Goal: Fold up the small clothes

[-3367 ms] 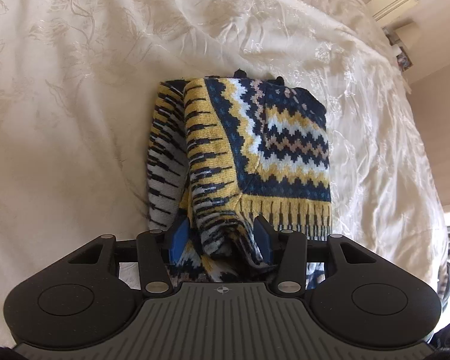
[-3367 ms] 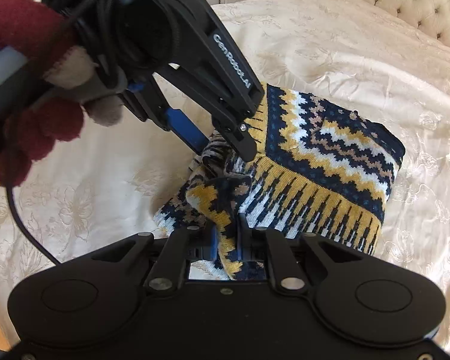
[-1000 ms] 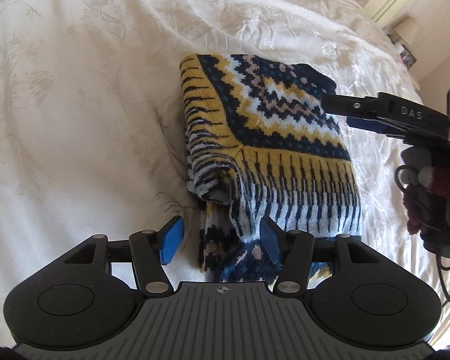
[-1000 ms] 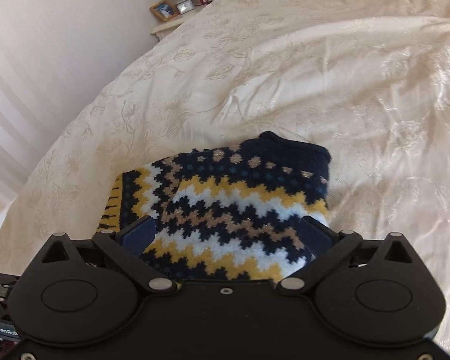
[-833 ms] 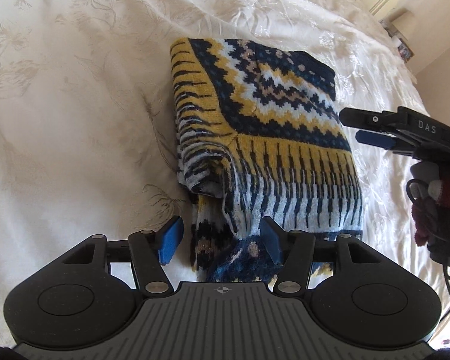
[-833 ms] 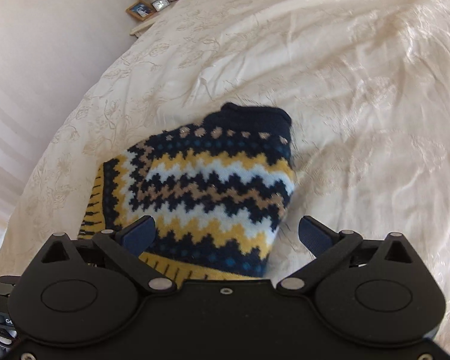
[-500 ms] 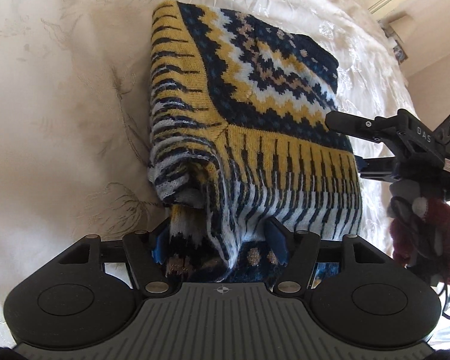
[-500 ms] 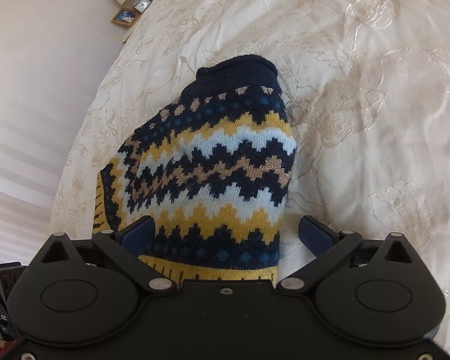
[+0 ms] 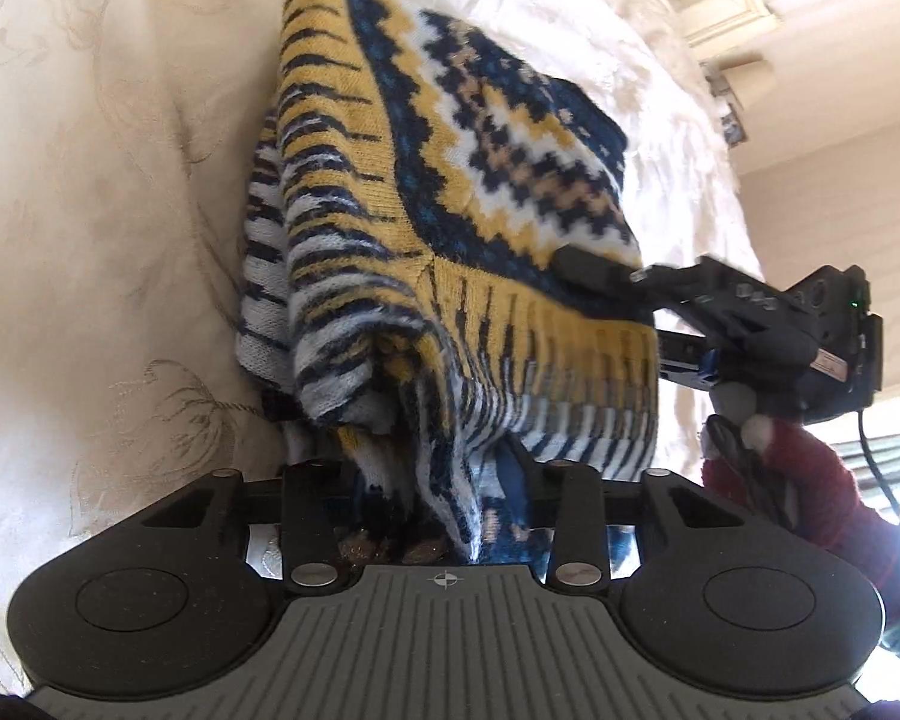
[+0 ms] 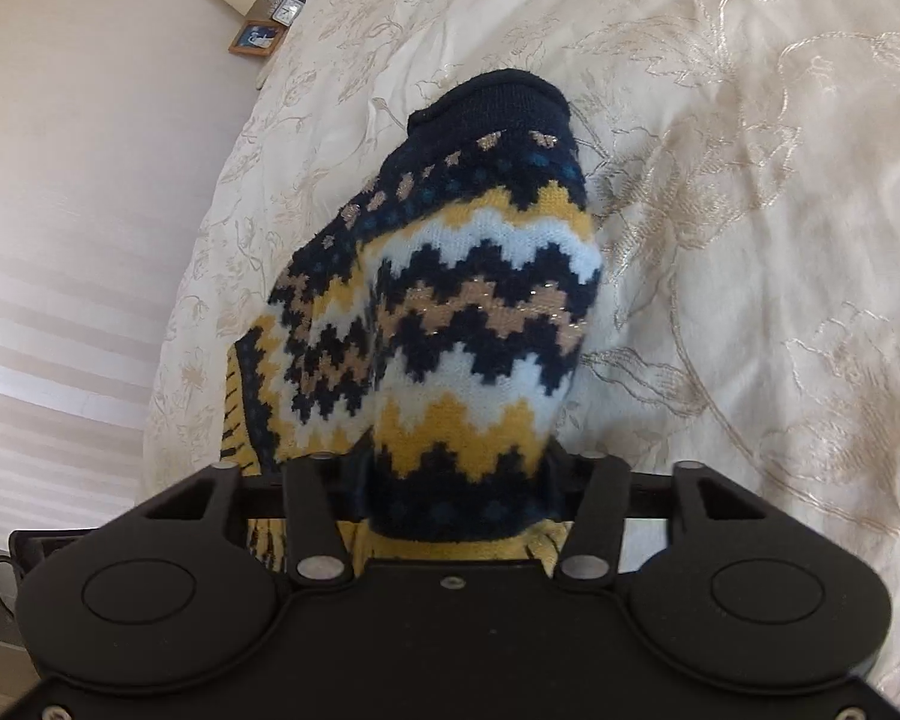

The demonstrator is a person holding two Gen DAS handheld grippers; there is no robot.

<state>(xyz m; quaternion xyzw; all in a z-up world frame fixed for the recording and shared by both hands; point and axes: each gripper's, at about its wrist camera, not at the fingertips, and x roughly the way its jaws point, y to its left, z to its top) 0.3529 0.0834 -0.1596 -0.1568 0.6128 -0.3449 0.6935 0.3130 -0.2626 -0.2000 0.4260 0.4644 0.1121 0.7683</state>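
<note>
Knitted wool in navy, mustard and pale blue fills the middle of both views: the small sweater (image 9: pixel 450 252), already folded into a thick bundle, rests on the cream embroidered bedspread (image 9: pixel 90 210). My left gripper (image 9: pixel 432 480) has its fingers drawn in on the striped hem at the bottom centre of the left wrist view, pinching the loose layers that bunch there, so I can gather the stack from its ragged end. My right gripper (image 10: pixel 456 480) is pressed in on the opposite side of the bundle, low in the right wrist view, with the navy and yellow zigzag rows squeezed between the fingers; in the left view it reaches in from the right edge, biting the side of the sweater, with my red-gloved hand (image 9: pixel 792 480) behind it. I judge that holding both ends at once keeps the layers from sliding apart if the bundle is lifted or folded once more. A second ago both pairs of fingers stood spread and clear of the knit, the blue pads showing; now those pads are buried in wool. The bundle also stands much nearer to each camera, and its near edges are puckered upward rather than lying flat. A bedside table (image 10: pixel 270 30) sits at the upper left.
</note>
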